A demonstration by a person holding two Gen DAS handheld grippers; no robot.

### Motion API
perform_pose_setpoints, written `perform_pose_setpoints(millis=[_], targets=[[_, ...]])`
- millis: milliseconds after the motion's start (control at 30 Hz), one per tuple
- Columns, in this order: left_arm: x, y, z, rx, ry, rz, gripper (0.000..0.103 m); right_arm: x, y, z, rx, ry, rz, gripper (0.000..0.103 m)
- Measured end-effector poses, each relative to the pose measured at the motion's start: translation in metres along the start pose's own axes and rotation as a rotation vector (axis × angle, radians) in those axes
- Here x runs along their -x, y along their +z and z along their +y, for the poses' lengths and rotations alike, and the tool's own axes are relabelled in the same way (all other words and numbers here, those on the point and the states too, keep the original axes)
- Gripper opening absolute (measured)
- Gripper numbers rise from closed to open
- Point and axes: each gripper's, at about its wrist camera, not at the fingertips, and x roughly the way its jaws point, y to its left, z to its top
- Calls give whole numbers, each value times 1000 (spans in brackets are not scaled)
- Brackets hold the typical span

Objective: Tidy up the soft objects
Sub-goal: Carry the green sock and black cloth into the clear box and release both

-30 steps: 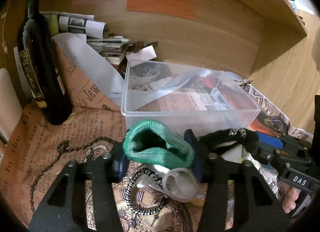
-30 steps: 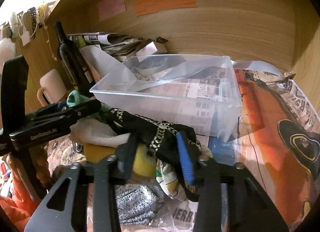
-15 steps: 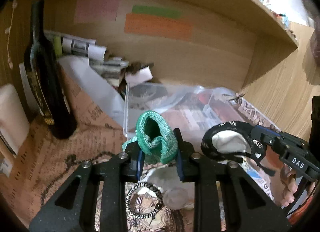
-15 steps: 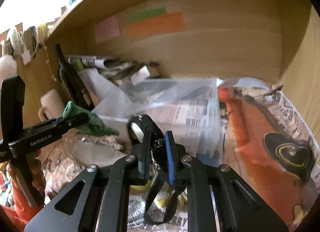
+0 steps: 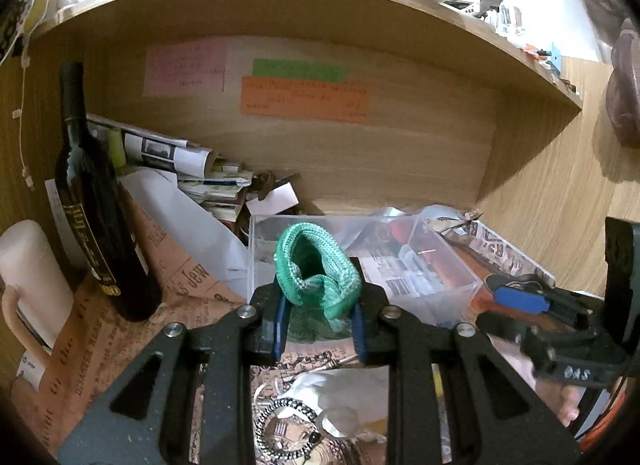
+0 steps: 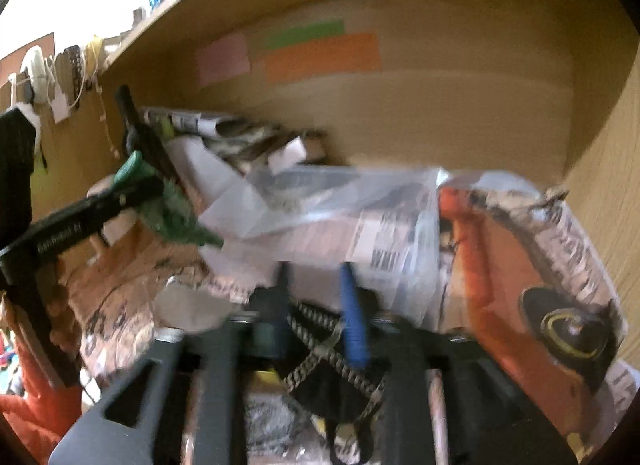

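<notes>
Both grippers loaded: left gripper (image 5: 319,319) clamps green knit sock (image 5: 316,271) before clear bin (image 5: 436,265); right gripper (image 6: 316,321) partly closed, black patterned band (image 6: 320,349) between its fingers.

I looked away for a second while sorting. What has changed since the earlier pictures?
The left hand-held gripper has closed on the green knit sock and lifted it off the pile to the clear plastic box. The right hand-held gripper closed on the black patterned cloth and rose too; its view is blurred. The wine bottle, mug and box stayed put.
</notes>
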Motion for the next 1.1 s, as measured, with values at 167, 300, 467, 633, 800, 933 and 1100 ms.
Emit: perform_pose_setpoints(millis=[167,300,467,633,800,933,1100], targets=[[-1,-7,0,2,-3,14,26,-2,-13,6,15,12,23,63],[-1,-11,1,8,0,25,26,-20,-23,13,57,2,102,60],[1,-12,3,9,8,27,26,-36,-29,8,53,7,160,20],[5,-7,3,7,10,10,26,-16,-18,1,8,-2,71,13],[7,4,4,-3,0,-12,26,8,1,5,31,-18,-24,12],[7,17,4,-20,3,-36,26,18,15,8,43,-29,-88,12],[-9,31,7,-33,-10,-27,26,26,34,4,48,-39,-164,12]])
